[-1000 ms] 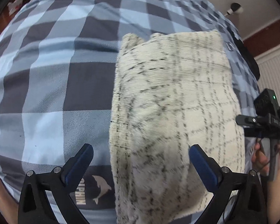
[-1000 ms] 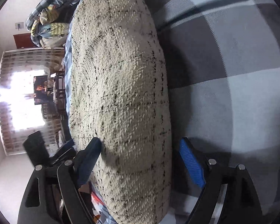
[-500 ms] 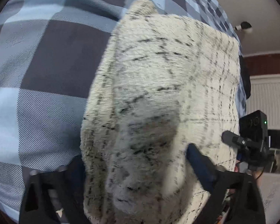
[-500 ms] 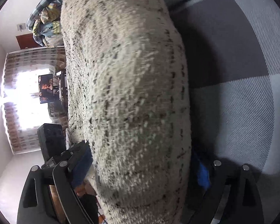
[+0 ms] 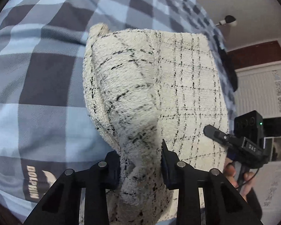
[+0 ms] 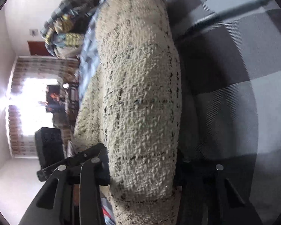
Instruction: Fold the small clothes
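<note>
A cream woolly garment with thin black check lines (image 5: pixel 159 86) lies on a blue and grey checked bedspread (image 5: pixel 43 78). My left gripper (image 5: pixel 140 166) has its jaws closing, and they pinch the garment's near left corner, bunching the cloth up between the pads. In the right wrist view the same garment (image 6: pixel 140 97) fills the middle. My right gripper (image 6: pixel 142 170) is closing too, with a thick fold of the garment's near edge pressed between its fingers. The right gripper also shows in the left wrist view (image 5: pixel 239 142), held by a hand at the garment's right side.
The bedspread (image 6: pixel 234 75) carries a "DOLPHIN" label (image 5: pixel 32 181) near my left fingers. A heap of rumpled bedding (image 6: pixel 65 28) lies at the far end of the bed. A bright window with patterned curtains (image 6: pixel 28 103) lies beyond the bed's side.
Both grippers went from wide open astride the garment's near edge to closed on it. The gripped cloth has risen off the bedspread and bunched up.
</note>
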### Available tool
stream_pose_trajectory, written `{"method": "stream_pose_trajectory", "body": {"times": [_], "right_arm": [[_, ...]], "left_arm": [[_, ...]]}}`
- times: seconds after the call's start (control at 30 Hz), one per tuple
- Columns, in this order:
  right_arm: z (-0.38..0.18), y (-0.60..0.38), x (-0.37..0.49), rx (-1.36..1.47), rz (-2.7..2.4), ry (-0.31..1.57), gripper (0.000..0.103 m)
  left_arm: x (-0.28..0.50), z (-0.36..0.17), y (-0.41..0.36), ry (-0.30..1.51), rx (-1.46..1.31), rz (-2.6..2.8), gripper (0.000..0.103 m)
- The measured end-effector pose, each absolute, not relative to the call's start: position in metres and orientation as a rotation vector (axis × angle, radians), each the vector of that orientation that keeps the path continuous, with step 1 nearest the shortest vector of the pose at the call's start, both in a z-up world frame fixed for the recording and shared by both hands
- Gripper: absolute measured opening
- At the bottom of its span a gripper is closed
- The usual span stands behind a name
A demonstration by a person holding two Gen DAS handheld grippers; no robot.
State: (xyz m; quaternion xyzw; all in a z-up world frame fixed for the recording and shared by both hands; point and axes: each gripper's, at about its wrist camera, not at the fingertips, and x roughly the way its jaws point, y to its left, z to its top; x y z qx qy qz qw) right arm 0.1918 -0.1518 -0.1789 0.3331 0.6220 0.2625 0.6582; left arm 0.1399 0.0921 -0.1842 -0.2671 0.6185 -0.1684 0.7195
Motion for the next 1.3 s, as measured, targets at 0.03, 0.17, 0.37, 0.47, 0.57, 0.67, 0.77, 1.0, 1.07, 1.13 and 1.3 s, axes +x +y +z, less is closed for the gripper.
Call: {"method": "stream_pose_trajectory", "body": {"times": [0.03,0.17,0.37,0.47,0.57,0.67,0.77,1.0,1.07,1.13,1.3], "right_arm": [[-0.170,-0.159,0.189,0.769,0.591,1.387,0.038],[-0.148,-0.194,0.185,0.768,0.577,1.351,0.038],[-0.109,-0.265,0.194,0.745,0.511,1.304,0.037],[-0.098,-0.304,0.197,0.742,0.471,1.294,0.037],[-0.102,-0.350,0.199,0.759,0.419,1.294,0.038],[-0.131,-0.369,0.185,0.745,0.386,1.331,0.039],[-0.167,-0.370,0.173,0.774,0.320,1.423,0.048],[-0.143,-0.394,0.147,0.699,0.179,1.469,0.061],[-0.114,-0.402,0.145,0.617,0.146,1.435,0.061],[-0.079,-0.401,0.140,0.500,0.097,1.399,0.062],[-0.001,-0.395,0.113,0.248,-0.070,1.276,0.061]], "left_arm": [[0.142,-0.179,0.086,1.360,-0.582,-0.387,0.032],[0.152,-0.159,0.062,1.337,-0.601,-0.428,0.032],[0.180,-0.130,-0.011,1.307,-0.526,-0.475,0.032],[0.197,-0.129,-0.050,1.281,-0.532,-0.491,0.032],[0.198,-0.151,-0.083,1.282,-0.525,-0.477,0.032],[0.191,-0.186,-0.112,1.331,-0.424,-0.417,0.033],[0.185,-0.204,-0.125,1.355,-0.326,-0.360,0.056],[0.188,-0.138,-0.074,1.216,-0.229,-0.135,0.103],[0.178,-0.101,-0.061,1.142,-0.131,-0.089,0.103],[0.170,-0.080,-0.058,1.096,-0.015,-0.043,0.103],[0.122,-0.031,-0.066,0.978,0.212,0.008,0.103]]}}
